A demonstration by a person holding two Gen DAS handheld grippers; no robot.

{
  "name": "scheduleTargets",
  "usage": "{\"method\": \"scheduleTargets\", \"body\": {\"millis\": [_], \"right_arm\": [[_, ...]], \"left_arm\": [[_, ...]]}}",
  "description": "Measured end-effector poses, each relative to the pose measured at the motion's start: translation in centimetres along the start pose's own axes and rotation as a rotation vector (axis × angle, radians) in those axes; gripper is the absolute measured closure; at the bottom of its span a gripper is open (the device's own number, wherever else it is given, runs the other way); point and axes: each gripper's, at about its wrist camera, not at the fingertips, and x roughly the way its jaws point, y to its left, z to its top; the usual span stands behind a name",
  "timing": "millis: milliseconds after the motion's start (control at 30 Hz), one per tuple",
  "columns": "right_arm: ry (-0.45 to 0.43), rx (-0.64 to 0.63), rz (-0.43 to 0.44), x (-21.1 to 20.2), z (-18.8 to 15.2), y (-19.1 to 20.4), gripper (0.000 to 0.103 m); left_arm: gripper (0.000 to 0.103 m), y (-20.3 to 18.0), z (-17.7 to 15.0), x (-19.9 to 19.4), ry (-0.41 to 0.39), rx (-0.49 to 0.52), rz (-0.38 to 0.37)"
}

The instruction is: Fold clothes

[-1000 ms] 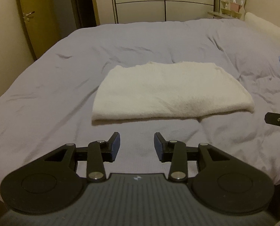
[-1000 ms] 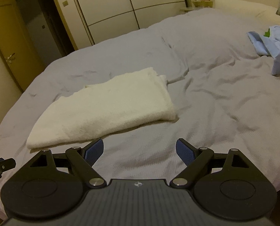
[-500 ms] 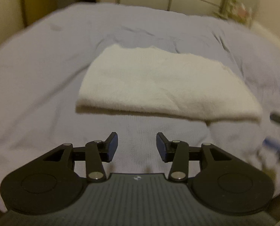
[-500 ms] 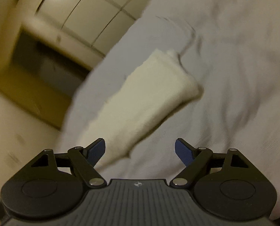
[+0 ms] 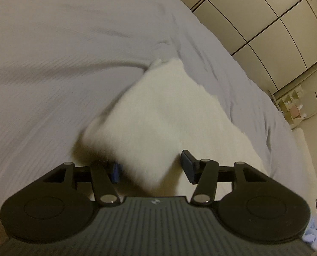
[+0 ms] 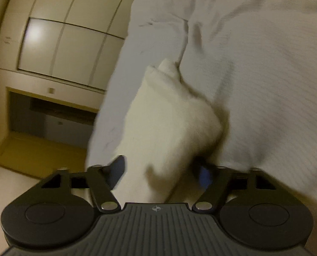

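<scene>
White fleecy garment (image 5: 167, 115), already folded into a thick flat slab, lies on the grey bed cover (image 5: 51, 64). Left gripper (image 5: 151, 168) is rolled sideways, jaws wide apart, straddling one end of the slab; the blue pad on one finger is half hidden by cloth and nothing is pinched. Right gripper (image 6: 160, 171) likewise rolled, jaws wide, the garment's (image 6: 169, 123) other end lying between the fingers, not clamped as far as the blur lets me tell. Judgement: at least one fold is in place, layers showing at the far corner; the scene fits either a further fold across the middle or lifting the finished bundle away, and I cannot settle which. Edges: the near ends sit inside both sets of jaws, the far corner is slightly ragged. Room: wide open cover on the far side of the garment with shallow wrinkles; wardrobe doors (image 5: 265, 21) well apart; small shelf (image 5: 294, 106) beyond the bed's corner, clear of the work.
</scene>
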Motion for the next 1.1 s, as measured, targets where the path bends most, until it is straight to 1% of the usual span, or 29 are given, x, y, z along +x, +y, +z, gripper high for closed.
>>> {"method": "scheduleTargets", "body": {"millis": [33,67,100,133,200,267,333,433,567,633,700,733,767,800,833,867,900,1000,1067,1100], "right_arm": [[-0.003,-0.010,-0.029,0.6,0.2,0.3,0.057],[-0.004,-0.015,-0.057,1.2,0.4,0.5,0.062],[-0.004,-0.013,-0.075,1.3,0.5,0.7,0.069],[-0.012,-0.017,-0.074,1.1,0.4,0.8,0.076],[-0.034,-0.047,-0.065,0.3,0.0,1.2,0.082],[-0.068,-0.085,-0.056,-0.8,-0.6,1.9,0.085],[-0.087,-0.108,-0.051,-2.0,-0.8,2.6,0.094],[-0.088,-0.112,-0.024,-4.7,-1.0,2.9,0.094],[-0.078,-0.117,-0.017,-9.3,-1.8,2.1,0.094],[-0.065,-0.114,-0.018,-11.7,-2.5,1.2,0.094],[-0.045,-0.093,-0.027,-13.2,-3.3,-0.3,0.092],[-0.037,-0.078,-0.044,-13.5,-3.6,-1.1,0.088],[-0.033,-0.048,-0.062,-13.8,-3.9,-2.1,0.084],[-0.032,-0.007,-0.065,-14.0,-4.1,-3.1,0.075],[-0.036,0.031,-0.061,-14.1,-4.3,-3.9,0.069],[-0.043,0.059,-0.055,-14.1,-4.4,-4.4,0.067],[-0.051,0.057,-0.044,-14.1,-4.4,-4.4,0.066],[-0.056,0.026,-0.043,-13.5,-4.2,-4.0,0.055],[-0.057,0.029,-0.051,-12.9,-4.0,-4.0,0.054],[-0.059,0.034,-0.060,-12.7,-4.1,-4.2,0.053]], "left_arm": [[0.064,-0.1,0.3,0.2,-0.001,-0.001,0.000],[0.071,-0.2,0.6,0.3,-0.007,0.005,0.000],[0.077,-0.3,0.8,0.2,-0.016,0.014,-0.001],[0.079,-0.4,1.0,-0.1,-0.028,0.026,-0.005],[0.083,-0.8,0.9,-1.0,-0.056,0.064,-0.012],[0.084,-1.3,0.5,-2.2,-0.084,0.104,-0.017],[0.085,-1.6,0.1,-3.5,-0.102,0.135,-0.021],[0.085,-1.6,-0.9,-6.4,-0.111,0.168,-0.050],[0.085,-0.2,-3.4,-10.7,-0.083,0.186,-0.086],[0.084,0.8,-5.0,-12.4,-0.059,0.200,-0.086],[0.083,2.2,-6.4,-13.0,0.000,0.217,-0.056],[0.083,2.7,-6.9,-13.1,0.029,0.218,-0.037],[0.083,2.9,-7.0,-13.3,0.040,0.228,-0.026],[0.083,2.7,-6.9,-13.8,0.041,0.246,-0.020],[0.083,2.6,-6.8,-14.4,0.041,0.264,-0.014],[0.083,2.4,-6.8,-14.9,0.042,0.282,-0.007],[0.083,2.3,-6.7,-15.4,0.042,0.300,-0.001],[0.083,1.7,-6.6,-16.9,0.039,0.357,0.013],[0.083,1.2,-6.7,-17.6,0.030,0.398,0.014],[0.083,1.0,-6.7,-17.8,0.039,0.414,0.025]]}}
